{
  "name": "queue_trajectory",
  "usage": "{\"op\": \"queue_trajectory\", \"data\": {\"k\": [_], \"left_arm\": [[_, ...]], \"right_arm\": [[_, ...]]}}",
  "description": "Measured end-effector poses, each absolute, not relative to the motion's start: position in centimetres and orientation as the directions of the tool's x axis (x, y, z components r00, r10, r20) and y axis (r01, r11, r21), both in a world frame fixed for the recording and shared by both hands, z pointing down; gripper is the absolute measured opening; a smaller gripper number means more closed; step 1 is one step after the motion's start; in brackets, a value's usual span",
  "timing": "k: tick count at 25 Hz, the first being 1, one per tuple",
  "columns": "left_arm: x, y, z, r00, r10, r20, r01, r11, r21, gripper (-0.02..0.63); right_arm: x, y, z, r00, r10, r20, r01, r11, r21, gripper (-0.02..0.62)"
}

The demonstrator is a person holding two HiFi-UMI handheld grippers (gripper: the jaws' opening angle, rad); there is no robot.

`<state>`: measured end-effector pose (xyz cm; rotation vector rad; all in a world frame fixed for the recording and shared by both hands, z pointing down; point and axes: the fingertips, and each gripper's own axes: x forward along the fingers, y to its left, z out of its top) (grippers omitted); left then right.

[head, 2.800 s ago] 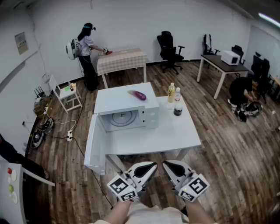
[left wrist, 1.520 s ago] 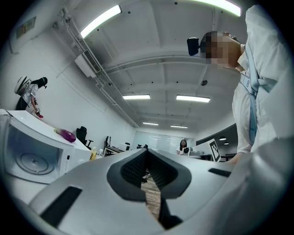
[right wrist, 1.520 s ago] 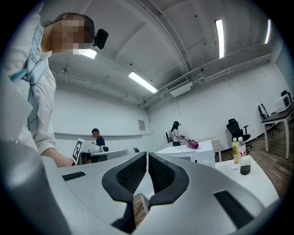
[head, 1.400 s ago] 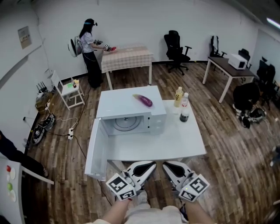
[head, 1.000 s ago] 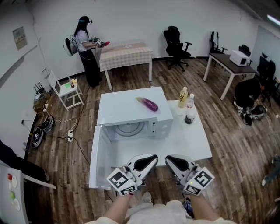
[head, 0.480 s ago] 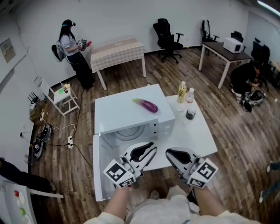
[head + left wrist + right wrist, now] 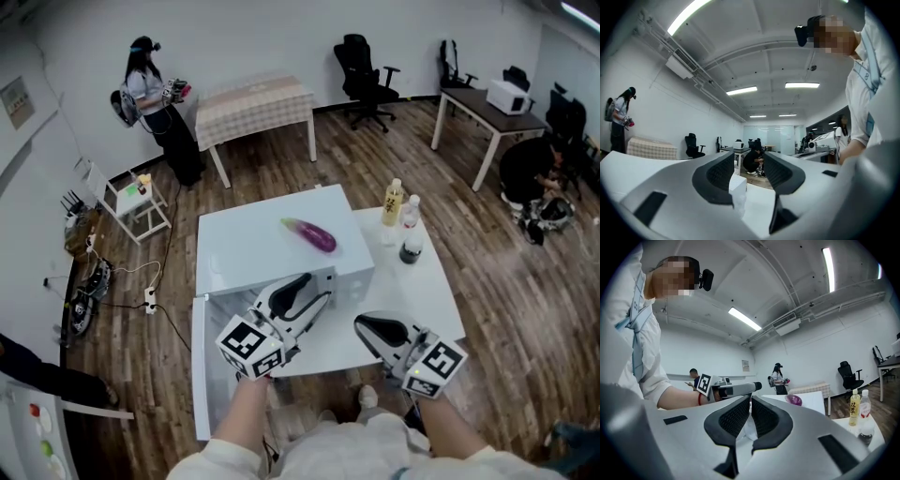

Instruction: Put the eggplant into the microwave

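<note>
The eggplant (image 7: 310,234) lies on top of the microwave (image 7: 242,255), toward its right side. The left gripper (image 7: 317,287) is before the microwave's open front, its fingers opening with nothing between them. The right gripper (image 7: 367,326), below the microwave's right corner, has its fingers together and empty.

Head view overhead; right gripper view shares eggplant (image 7: 310,235).

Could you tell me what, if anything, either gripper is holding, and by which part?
Nothing: the left gripper has empty jaws opening, and the right gripper is shut, empty.
</note>
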<state>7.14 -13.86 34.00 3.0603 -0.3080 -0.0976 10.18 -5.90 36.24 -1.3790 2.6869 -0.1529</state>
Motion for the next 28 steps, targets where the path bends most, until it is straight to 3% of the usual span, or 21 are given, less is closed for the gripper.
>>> {"op": "queue_trajectory", "data": {"k": [4,7,17,23,28], "left_arm": [[9.1,-16.2,34.6,0.962,-0.272,-0.006,-0.271,-0.96,0.07,0.207],[10.4,-17.1,35.0,0.967,-0.251,0.038,-0.252,-0.967,0.024,0.219],[12.1,-19.2,35.8,0.977,-0.05,0.207,-0.007,-0.979,-0.205,0.241],[12.6,-20.7,36.9,0.967,0.038,0.254,0.102,-0.964,-0.246,0.258],[13.1,-22.6,38.5,0.913,0.1,0.395,0.227,-0.93,-0.289,0.259]], "right_arm": [[11.1,-6.9,36.5,-0.598,-0.8,-0.046,-0.788,0.597,-0.148,0.035],[11.6,-7.8,36.4,-0.613,-0.789,-0.042,-0.777,0.612,-0.151,0.035],[12.8,-9.6,37.0,-0.636,-0.771,-0.042,-0.756,0.633,-0.164,0.035],[13.2,-11.5,36.8,-0.632,-0.773,-0.051,-0.76,0.632,-0.154,0.035],[13.4,-12.6,37.2,-0.63,-0.775,-0.042,-0.762,0.628,-0.158,0.035]]}}
